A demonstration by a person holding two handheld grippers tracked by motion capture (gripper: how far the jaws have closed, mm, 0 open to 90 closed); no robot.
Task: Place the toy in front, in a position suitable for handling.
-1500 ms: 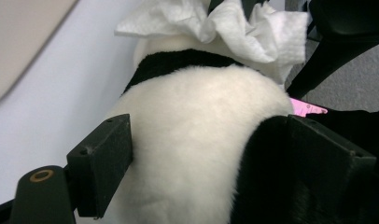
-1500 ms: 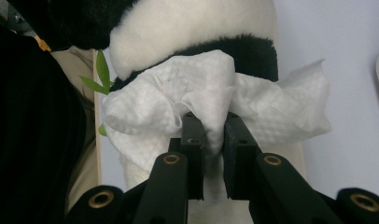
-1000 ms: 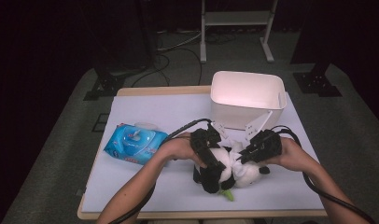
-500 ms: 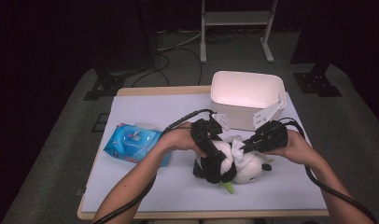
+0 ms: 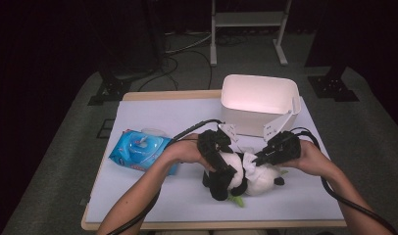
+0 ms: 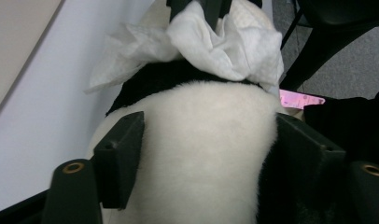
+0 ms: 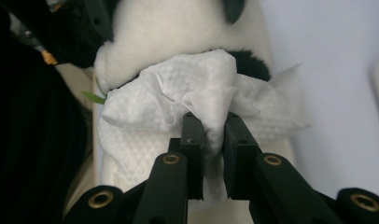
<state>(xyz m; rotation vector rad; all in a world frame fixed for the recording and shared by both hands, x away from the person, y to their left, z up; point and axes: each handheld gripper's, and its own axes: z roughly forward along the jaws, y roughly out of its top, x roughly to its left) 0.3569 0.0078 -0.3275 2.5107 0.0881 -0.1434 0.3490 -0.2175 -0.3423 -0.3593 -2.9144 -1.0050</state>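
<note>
A black-and-white panda plush [image 5: 263,178] lies on the table near the front edge. My left gripper [image 5: 226,180] comes from the left, and its jaws straddle the panda's white body [image 6: 201,177]. They have just been opening, but the pads [image 6: 124,154] still press the fur on both sides. My right gripper [image 5: 253,159] comes in from the right, shut on a crumpled white wipe [image 7: 178,88]. The wipe [image 6: 215,42] rests bunched on the panda's back, over a black band of fur [image 7: 253,65].
A white plastic bin [image 5: 260,93] stands just behind the grippers. A blue wipes pack [image 5: 140,149] lies to the left, beside my left forearm. A small green leaf [image 5: 236,200] pokes out under the panda. The pale table [image 5: 153,196] ends close in front.
Both hands have stayed over the panda with only small shifts. The wipe remains pinched in the right gripper and bunched against the toy.
</note>
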